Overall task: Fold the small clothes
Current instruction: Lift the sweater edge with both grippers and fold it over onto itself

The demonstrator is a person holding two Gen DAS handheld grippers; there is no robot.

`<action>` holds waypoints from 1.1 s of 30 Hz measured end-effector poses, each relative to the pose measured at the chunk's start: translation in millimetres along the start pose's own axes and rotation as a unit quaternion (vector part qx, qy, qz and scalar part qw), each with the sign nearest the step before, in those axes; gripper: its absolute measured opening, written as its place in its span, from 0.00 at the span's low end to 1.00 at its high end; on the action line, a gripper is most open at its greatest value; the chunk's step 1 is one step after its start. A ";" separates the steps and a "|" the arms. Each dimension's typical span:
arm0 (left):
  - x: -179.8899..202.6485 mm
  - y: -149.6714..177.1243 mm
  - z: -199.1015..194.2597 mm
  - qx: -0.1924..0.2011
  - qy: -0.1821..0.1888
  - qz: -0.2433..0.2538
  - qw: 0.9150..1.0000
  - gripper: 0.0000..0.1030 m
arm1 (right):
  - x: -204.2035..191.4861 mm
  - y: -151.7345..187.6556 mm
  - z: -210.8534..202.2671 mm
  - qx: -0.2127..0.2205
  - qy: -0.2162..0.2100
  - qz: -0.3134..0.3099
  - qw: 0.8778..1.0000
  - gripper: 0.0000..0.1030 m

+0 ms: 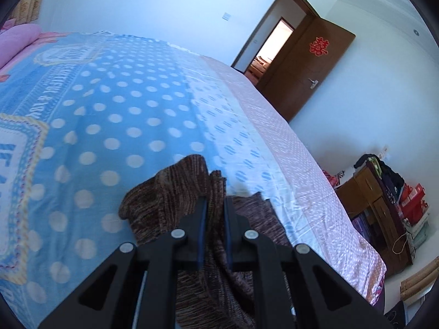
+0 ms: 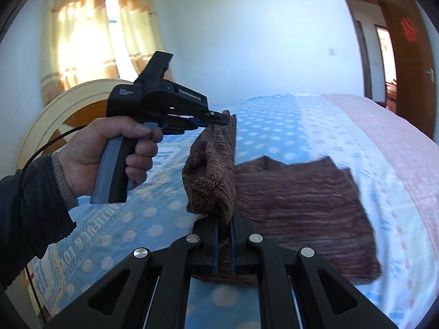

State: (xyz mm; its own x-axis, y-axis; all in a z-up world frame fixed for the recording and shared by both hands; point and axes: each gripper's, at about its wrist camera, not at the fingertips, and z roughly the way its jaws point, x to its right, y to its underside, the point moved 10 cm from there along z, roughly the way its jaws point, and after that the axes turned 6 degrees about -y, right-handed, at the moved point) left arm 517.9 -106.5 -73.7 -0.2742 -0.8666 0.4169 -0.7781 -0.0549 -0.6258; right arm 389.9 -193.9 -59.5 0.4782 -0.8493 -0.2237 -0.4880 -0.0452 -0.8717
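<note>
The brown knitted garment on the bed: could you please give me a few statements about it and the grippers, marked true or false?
1. Both grippers are shut on the brown knitted garment. True: left gripper, right gripper.
2. The garment lies wholly flat. False: one part is lifted off the bed.
3. The bedspread is blue with pale dots. True.
4. The door is shut. False: it stands open.

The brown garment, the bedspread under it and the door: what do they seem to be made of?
Brown garment: looks like knitted yarn, wool or acrylic, matte; mottled ribbed stitches show where it folds. Bedspread: thin woven printed fabric, probably cotton, matte, with fine creases and polka dots. Door: seems wood or wood veneer, smooth brown with a slight sheen and a metal handle.
</note>
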 end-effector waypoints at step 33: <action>133.1 51.8 98.0 -0.014 -0.051 0.162 0.985 0.52 | 161.3 84.8 -41.0 -0.006 0.030 0.276 0.961 0.07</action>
State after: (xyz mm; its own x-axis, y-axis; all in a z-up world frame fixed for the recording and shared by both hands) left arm 496.5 -273.3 -115.2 -0.4537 -0.8816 0.1300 -0.6755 0.2451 -0.6955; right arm 395.6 -356.3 -151.7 0.1006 -0.7742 -0.6249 -0.6641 0.4154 -0.6216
